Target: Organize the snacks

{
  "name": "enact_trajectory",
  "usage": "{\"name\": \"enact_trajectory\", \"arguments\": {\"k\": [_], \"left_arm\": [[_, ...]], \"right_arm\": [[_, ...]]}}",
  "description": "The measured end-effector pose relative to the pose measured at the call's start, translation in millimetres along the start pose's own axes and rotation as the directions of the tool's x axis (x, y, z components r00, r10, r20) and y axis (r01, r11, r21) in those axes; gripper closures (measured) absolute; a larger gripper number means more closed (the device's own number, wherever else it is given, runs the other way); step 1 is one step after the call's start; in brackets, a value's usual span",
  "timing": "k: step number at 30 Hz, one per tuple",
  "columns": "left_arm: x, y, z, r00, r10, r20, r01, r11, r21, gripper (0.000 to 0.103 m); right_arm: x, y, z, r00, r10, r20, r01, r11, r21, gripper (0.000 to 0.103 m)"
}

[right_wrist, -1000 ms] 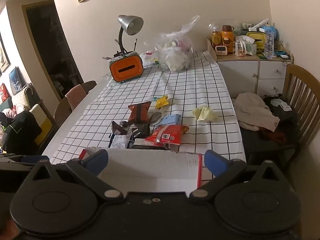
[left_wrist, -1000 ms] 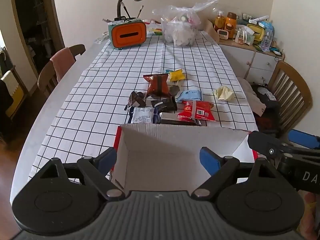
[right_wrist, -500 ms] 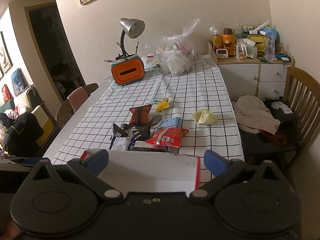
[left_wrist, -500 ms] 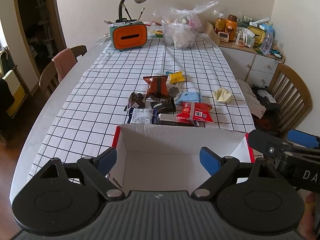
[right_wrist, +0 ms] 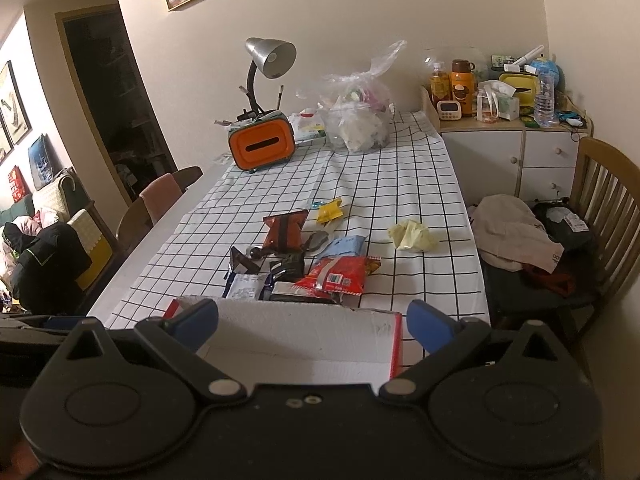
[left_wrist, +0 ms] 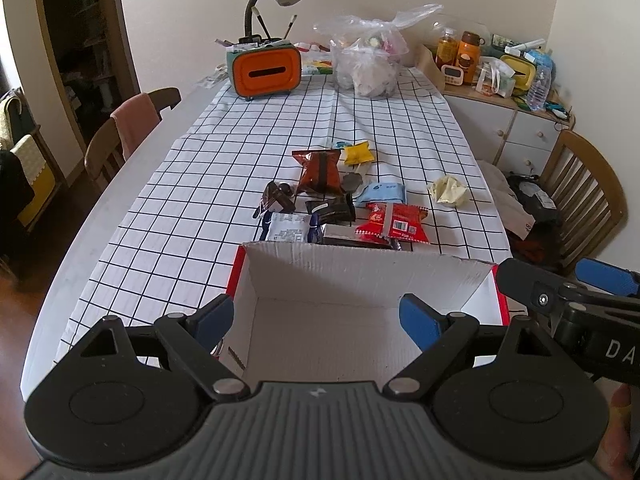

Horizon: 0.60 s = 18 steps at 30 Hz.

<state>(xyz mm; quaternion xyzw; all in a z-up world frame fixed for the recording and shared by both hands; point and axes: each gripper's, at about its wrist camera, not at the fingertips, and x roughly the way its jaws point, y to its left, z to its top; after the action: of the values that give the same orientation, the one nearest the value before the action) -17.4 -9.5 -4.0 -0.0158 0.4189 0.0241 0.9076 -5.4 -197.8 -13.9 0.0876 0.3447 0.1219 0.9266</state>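
Sitting at the near edge of the checked tablecloth, the white cardboard box shows only bare walls and floor. Snack packets, among them a red packet and a brown packet, lie just beyond the box. Above the box, the left gripper and right gripper hover with jaws spread, holding nothing. Far beyond the box stands an orange organizer.

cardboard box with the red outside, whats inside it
Nothing shows inside the white-lined cardboard box: its bare floor and walls are visible. The near part is hidden by the left gripper.
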Motion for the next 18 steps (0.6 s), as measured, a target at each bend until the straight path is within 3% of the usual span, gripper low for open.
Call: {"name": "enact_trajectory", "arguments": {"k": [18], "left_arm": [[5.6, 7.5, 7.2, 1.0, -0.016, 0.018, 0.015, 1.0, 0.026, 0.013]], "right_arm": [[3.5, 10.5, 3.4, 1.0, -0.024, 0.016, 0.024, 1.0, -0.009, 0.003]]}}
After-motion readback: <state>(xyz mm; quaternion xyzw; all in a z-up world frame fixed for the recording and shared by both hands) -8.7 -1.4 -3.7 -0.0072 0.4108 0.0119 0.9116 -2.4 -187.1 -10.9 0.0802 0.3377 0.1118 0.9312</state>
